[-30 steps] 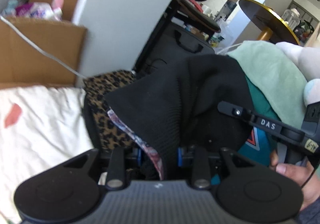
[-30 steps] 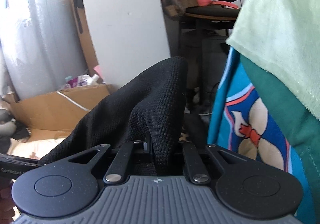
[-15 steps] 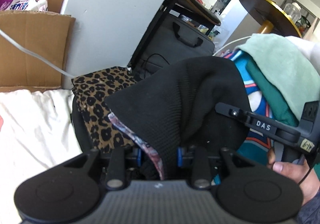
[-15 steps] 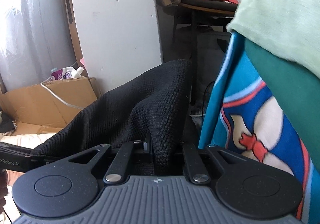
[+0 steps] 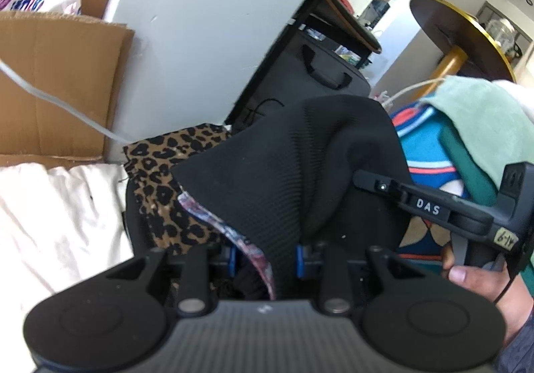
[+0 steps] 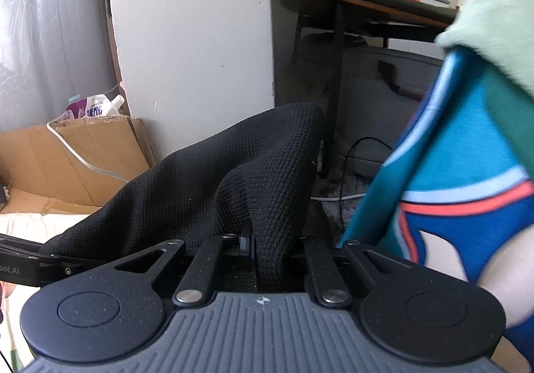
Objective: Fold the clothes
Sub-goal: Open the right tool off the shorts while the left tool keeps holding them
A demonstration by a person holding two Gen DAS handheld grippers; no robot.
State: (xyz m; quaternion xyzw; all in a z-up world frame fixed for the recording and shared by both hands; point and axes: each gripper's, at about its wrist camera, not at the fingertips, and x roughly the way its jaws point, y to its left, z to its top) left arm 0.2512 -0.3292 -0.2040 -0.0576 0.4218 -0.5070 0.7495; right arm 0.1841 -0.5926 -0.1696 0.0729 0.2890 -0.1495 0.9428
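Black waffle-knit garment [image 6: 233, 172] (floral-edged), bunched in both tongs

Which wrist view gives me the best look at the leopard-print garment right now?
The left wrist view. There the leopard-print garment lies in plain sight, under and left of the black knit garment that the left gripper grips, beside the white sheet. The right wrist view shows none of it; black knit fills the space ahead.

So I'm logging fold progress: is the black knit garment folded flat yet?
No: black knit garment hangs bunched, pinched in both tongs.
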